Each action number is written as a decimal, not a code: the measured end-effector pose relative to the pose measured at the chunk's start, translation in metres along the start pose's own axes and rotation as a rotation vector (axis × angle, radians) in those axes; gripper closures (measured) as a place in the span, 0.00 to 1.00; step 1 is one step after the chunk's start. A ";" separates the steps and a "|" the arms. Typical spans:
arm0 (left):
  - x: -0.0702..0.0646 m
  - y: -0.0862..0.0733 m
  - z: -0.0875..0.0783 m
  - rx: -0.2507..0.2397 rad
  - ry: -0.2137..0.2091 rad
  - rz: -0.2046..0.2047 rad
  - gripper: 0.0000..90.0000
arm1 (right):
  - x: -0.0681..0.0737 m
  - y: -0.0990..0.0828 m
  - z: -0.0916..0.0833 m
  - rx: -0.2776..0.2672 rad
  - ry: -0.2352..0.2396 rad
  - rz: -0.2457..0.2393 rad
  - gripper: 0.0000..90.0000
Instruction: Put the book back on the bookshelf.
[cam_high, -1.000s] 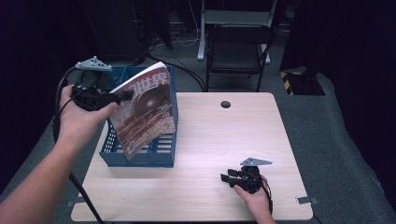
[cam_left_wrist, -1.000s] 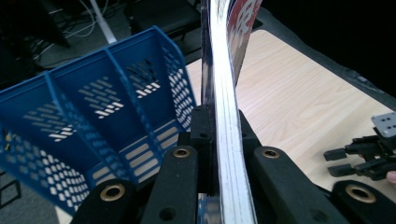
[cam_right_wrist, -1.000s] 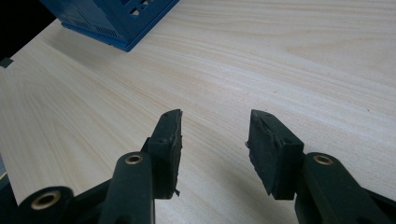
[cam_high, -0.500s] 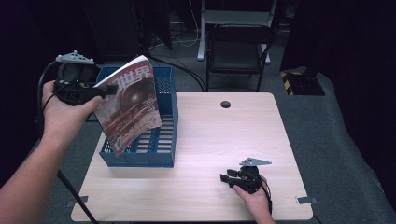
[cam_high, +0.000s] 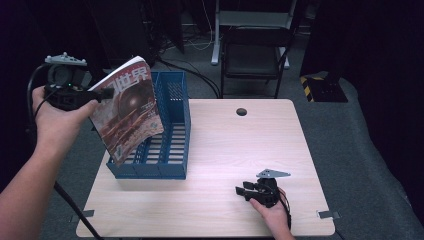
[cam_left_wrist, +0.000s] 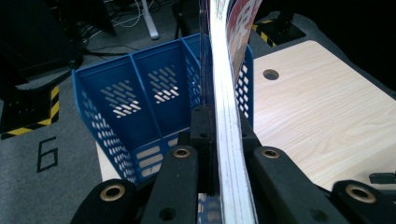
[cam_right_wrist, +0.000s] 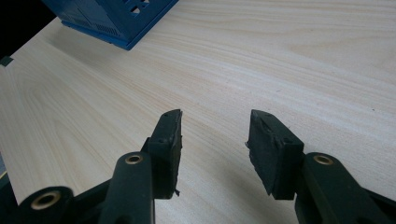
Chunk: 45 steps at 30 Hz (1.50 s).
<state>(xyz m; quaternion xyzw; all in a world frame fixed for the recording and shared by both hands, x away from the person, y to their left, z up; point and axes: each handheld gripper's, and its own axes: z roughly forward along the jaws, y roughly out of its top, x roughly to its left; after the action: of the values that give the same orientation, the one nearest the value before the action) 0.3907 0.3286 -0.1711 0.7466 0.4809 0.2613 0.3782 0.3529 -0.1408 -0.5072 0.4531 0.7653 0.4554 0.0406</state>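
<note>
wooden table (cam_high: 220, 150) carries all items; a round hole (cam_high: 241, 111) sits near its far edge. blue file rack (cam_high: 165, 135) lies on the left part of the table top, open side up, its dividers forming compartments, perforated walls seen close in the left gripper view (cam_left_wrist: 135, 107). magazine (cam_high: 127, 112), cover showing a brown sphere and red-and-white characters, is held in the air, tilted, over the left side of the rack; its lower corner hangs above or just within the leftmost compartment, contact with the rack cannot be determined. left gripper (cam_high: 102, 94) is raised at the table's left edge in the person's left hand (cam_high: 57, 117), jaws clamped tight on the magazine's upper edge; the left gripper view shows the page edges (cam_left_wrist: 224, 140) pinched between the two black jaws. right gripper (cam_high: 244, 192) rests low on the table near the front right, held by the right hand (cam_high: 270, 212), well apart from the rack; jaws stand partly apart with nothing between them, bare wood showing in the gap (cam_right_wrist: 215, 135)
</note>
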 end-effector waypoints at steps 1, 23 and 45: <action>0.002 0.000 0.000 0.000 0.002 -0.004 0.93 | 0.000 0.000 0.000 0.000 0.000 0.001 0.60; 0.031 -0.005 0.016 -0.019 0.096 -0.115 0.93 | 0.000 0.000 0.001 0.007 0.003 0.001 0.60; 0.025 0.003 0.047 -0.021 0.131 -0.159 0.93 | 0.001 0.000 0.002 0.001 0.006 -0.004 0.60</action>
<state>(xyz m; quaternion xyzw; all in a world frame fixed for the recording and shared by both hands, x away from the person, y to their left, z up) 0.4374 0.3358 -0.1948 0.6833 0.5596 0.2838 0.3732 0.3535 -0.1391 -0.5078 0.4501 0.7666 0.4562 0.0390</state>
